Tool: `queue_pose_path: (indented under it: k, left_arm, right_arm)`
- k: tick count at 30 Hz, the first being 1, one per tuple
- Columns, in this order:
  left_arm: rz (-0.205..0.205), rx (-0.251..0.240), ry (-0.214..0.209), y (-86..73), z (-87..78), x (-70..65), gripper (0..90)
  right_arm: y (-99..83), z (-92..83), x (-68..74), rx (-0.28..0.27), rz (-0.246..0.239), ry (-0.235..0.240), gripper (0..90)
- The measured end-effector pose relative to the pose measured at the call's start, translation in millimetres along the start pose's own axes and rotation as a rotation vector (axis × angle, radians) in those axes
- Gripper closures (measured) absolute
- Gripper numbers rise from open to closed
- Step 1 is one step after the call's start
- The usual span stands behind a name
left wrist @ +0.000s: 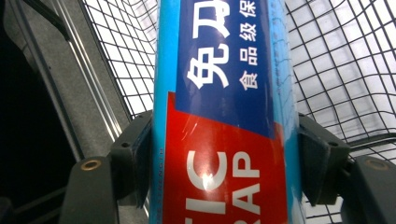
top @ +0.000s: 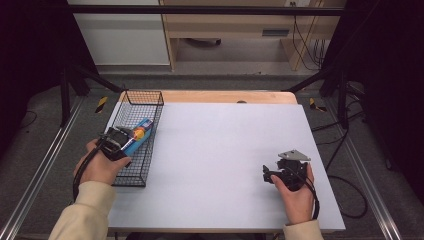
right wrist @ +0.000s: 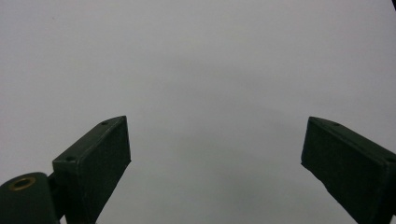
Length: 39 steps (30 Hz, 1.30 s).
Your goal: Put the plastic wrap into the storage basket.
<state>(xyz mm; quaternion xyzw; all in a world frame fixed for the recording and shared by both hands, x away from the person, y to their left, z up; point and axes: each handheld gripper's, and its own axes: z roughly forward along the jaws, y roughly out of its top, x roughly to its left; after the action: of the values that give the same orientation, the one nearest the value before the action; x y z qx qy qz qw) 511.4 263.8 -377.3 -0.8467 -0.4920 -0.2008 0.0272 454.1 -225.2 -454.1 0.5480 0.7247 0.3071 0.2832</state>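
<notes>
Two hand-held grippers, one wire basket and one boxed roll of plastic wrap are recorded on a white table top.

Item 1: left gripper. It is held by the person's left hand at the table's left edge, over the basket's near half. In the left gripper view its black pads are pressed flat against the two long sides of the box, so the jaws are clamped on the box.

Item 2: box of plastic wrap. It is a long, narrow carton, light blue with a dark blue panel bearing white Chinese characters and a red panel bearing white Latin capitals. It is seen running lengthwise along the basket, its near end gripped, its far end pointing toward the basket's back. Whether its underside rests on the basket floor cannot be told.

Item 3: black wire basket. It is rectangular, of fine mesh, and is set along the left side of the table with its long axis running away from the person.

Item 4: right gripper. It is held by the right hand near the table's right front, well apart from the basket, a grey three-cornered plate on top. In the right gripper view its jaws are spread wide, with nothing between them but bare table surface.
</notes>
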Motion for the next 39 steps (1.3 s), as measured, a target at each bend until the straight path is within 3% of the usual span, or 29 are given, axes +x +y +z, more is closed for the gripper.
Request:
queue_pose_path:
  k: [3, 5, 8, 10, 16, 22, 23, 25, 30, 34, 39]
  left_arm:
    - [-0.023, -0.082, -0.011, -2.1, -8.1, 2.0, 24.1]
    - [0.000, -0.129, 0.005, -2.5, -17.5, -0.2, 16.1]
    - [0.025, -0.239, 0.007, -4.5, -35.1, -5.6, 12.5]
    - [0.046, -0.350, -0.004, -5.5, -46.0, -11.6, 10.7]
    - [0.084, -0.550, -0.128, -5.5, -68.8, -30.2, 8.9]
    - [0.123, -0.712, -0.264, 3.9, -72.1, -49.8, 6.8]
    - [0.144, -0.739, -0.273, 6.9, -71.2, -53.5, 6.8]
    - [0.154, -0.768, -0.314, 12.1, -69.4, -63.8, 5.4]
    - [0.223, -0.851, -0.374, 22.5, -62.6, -87.9, 4.4]
    - [0.260, -0.848, -0.413, 28.0, -54.0, -106.7, 4.4]
    - [0.322, -0.841, -0.432, 31.0, -39.6, -125.9, 4.3]
  right_arm:
    - [-0.2, 0.7, 0.2, 0.004, -0.003, 0.003, 8.2]
    - [0.1, 0.4, 0.5, 0.003, -0.003, 0.002, 8.1]
    - [0.2, -1.0, -0.1, -0.004, -0.003, 0.000, 7.4]
    - [0.4, -2.7, -1.8, -0.016, -0.004, -0.003, 7.0]
    - [3.1, -12.9, -4.8, -0.085, 0.002, -0.002, 5.4]
    - [1.6, -21.1, -5.7, -0.140, 0.021, 0.025, 4.4]
    - [1.1, -22.7, -5.6, -0.151, 0.017, 0.025, 4.2]
    - [-0.3, -25.3, -5.1, -0.159, 0.007, 0.023, 4.0]
    - [-3.9, -29.4, -4.9, -0.180, -0.033, 0.025, 4.0]
    - [-7.3, -31.3, -6.0, -0.172, -0.029, 0.025, 4.1]
    - [-11.2, -32.9, -7.5, -0.165, -0.030, 0.026, 4.5]
